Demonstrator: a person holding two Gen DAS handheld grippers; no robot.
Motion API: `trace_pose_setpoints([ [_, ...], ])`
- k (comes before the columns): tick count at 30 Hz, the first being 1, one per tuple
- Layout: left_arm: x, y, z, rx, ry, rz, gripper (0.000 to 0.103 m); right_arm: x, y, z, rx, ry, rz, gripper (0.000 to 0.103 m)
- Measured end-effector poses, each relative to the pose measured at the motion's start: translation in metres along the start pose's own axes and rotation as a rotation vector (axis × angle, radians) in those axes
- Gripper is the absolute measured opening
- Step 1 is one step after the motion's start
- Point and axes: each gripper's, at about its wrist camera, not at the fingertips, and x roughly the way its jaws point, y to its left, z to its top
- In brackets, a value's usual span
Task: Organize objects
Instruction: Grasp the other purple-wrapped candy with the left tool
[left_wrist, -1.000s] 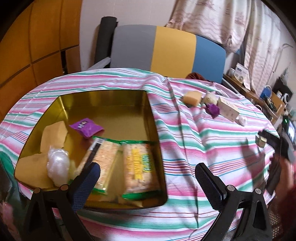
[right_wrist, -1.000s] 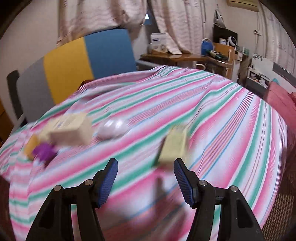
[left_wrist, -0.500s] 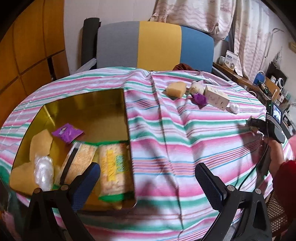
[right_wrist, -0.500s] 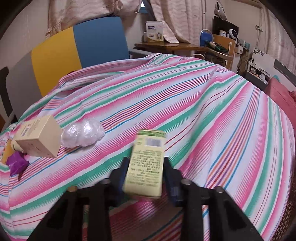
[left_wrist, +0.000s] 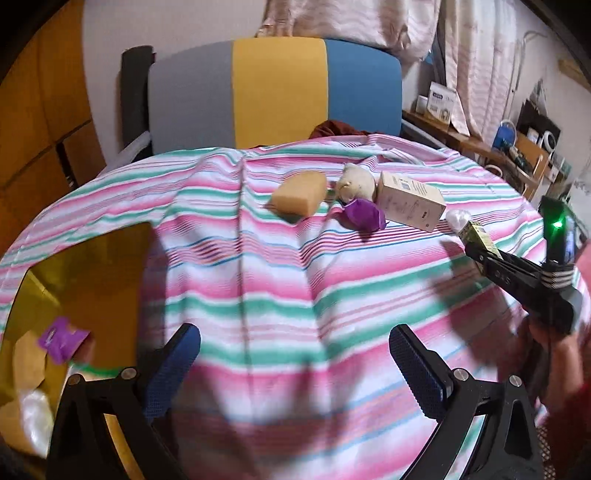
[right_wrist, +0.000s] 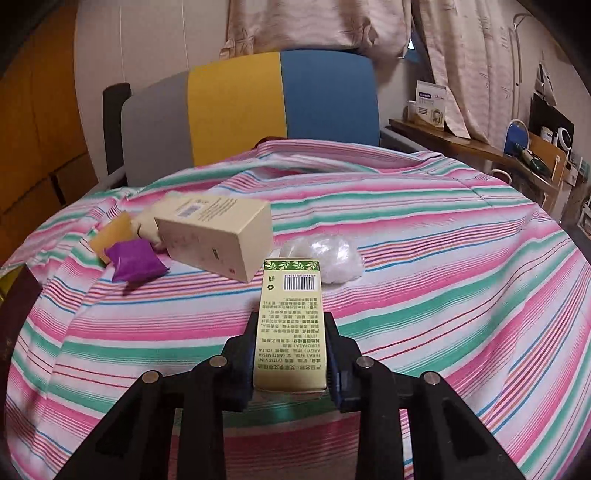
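My right gripper (right_wrist: 290, 354) is shut on a small yellow-green box (right_wrist: 290, 325) with a barcode and holds it above the striped cloth; it also shows in the left wrist view (left_wrist: 476, 236). Beyond it lie a cream box (right_wrist: 218, 236), a purple packet (right_wrist: 135, 260), a clear plastic wrap (right_wrist: 325, 258) and a tan sponge (right_wrist: 112, 232). My left gripper (left_wrist: 295, 365) is open and empty over the cloth. To its left is a gold tin (left_wrist: 85, 266) holding a purple packet (left_wrist: 61, 338) and other items.
A grey, yellow and blue chair (left_wrist: 273, 88) stands behind the table. A cluttered wooden shelf (right_wrist: 517, 155) is at the right. In the left wrist view the cream box (left_wrist: 410, 201), sponge (left_wrist: 299, 192) and a beige plush (left_wrist: 356, 181) lie at the far side.
My right gripper has closed on the yellow-green box and lifted it. My left gripper has swung right, away from the tin, staying open.
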Motion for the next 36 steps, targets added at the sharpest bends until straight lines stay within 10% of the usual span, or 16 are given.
trace_pose_setpoints([
  [11,0.079,-0.057,0.066,0.073,-0.007,0.003,0.103,0.011,-0.019,-0.007,0.082,0.056,-0.013,0.03],
  [20,0.141,-0.095,0.09,0.323,-0.088,0.071,0.103,0.015,-0.018,-0.007,0.069,0.047,-0.03,0.03],
  [27,0.156,-0.087,0.089,0.311,-0.037,-0.027,0.068,0.016,-0.017,-0.007,0.065,0.046,-0.036,0.03],
  [36,0.135,-0.1,0.064,0.41,-0.116,0.031,0.057,0.017,-0.015,-0.006,0.052,0.047,-0.052,0.03],
])
